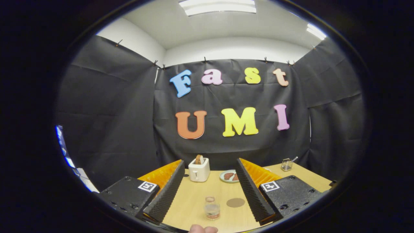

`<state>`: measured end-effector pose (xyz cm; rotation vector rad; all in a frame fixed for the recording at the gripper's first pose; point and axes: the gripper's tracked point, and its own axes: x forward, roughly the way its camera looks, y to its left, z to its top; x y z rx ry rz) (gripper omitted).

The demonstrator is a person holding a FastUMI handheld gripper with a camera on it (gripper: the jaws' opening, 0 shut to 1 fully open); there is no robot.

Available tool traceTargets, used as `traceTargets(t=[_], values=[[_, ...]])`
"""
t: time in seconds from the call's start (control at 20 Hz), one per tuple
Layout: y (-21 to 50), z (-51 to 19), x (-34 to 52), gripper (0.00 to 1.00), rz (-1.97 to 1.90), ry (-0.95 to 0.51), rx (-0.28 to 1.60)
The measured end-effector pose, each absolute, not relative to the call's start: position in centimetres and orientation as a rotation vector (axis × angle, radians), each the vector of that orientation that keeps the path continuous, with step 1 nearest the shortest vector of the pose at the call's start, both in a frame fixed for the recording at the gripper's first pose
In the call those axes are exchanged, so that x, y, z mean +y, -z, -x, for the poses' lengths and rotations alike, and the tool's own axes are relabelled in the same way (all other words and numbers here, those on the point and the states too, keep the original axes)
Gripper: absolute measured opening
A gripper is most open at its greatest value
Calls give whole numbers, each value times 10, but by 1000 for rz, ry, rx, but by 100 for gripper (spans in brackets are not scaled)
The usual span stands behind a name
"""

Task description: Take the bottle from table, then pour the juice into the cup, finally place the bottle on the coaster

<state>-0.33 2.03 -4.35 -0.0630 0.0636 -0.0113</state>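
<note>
Currently, gripper view, items on hand:

- Tongs [207,194]: wide open, nothing held. Both fingers reach fwd over the desk, spread well apart, ridged inner faces toward each other.
- Desk [194,197]: light wood top, runs ahead betw. the fingers to the booth's black cloth wall.
- Bottle [212,207]: small, clear, upright on desk, betw. the fingers near their base, closer to the viewer than all other items. Touches neither finger. Dark label band low on body; neck open or clear-capped, cannot tell which.
- Coaster [235,202]: round, flat, brown, on desk just beside the bottle toward the right finger. Bare top, not touching the bottle.
- Toaster [199,170]: white, upright, farther back, just ahead of left fingertip. Brown slice sticks out of the slot.
- Plate [223,176]: small, pale, beside toaster near right fingertip, w/ reddish-brown food pieces on it; partly hidden by the right finger.
- Glass cup [286,164]: clear, far right back of desk, beyond the right finger, w/ a thin stick or spoon leaning out.
- Fingertip of a person [202,229]: at near desk edge, below the bottle.
</note>
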Motion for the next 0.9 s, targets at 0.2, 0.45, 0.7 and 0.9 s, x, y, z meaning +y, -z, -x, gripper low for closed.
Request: traceTargets(t=[0.2, 0.45, 0.7, 0.9], values=[[79, 7, 16, 100, 101, 26, 88], [133, 10, 6, 100, 85, 25, 117], [204, 13, -4, 100, 57, -6, 143], [259, 11, -14, 100, 51, 10, 178]])
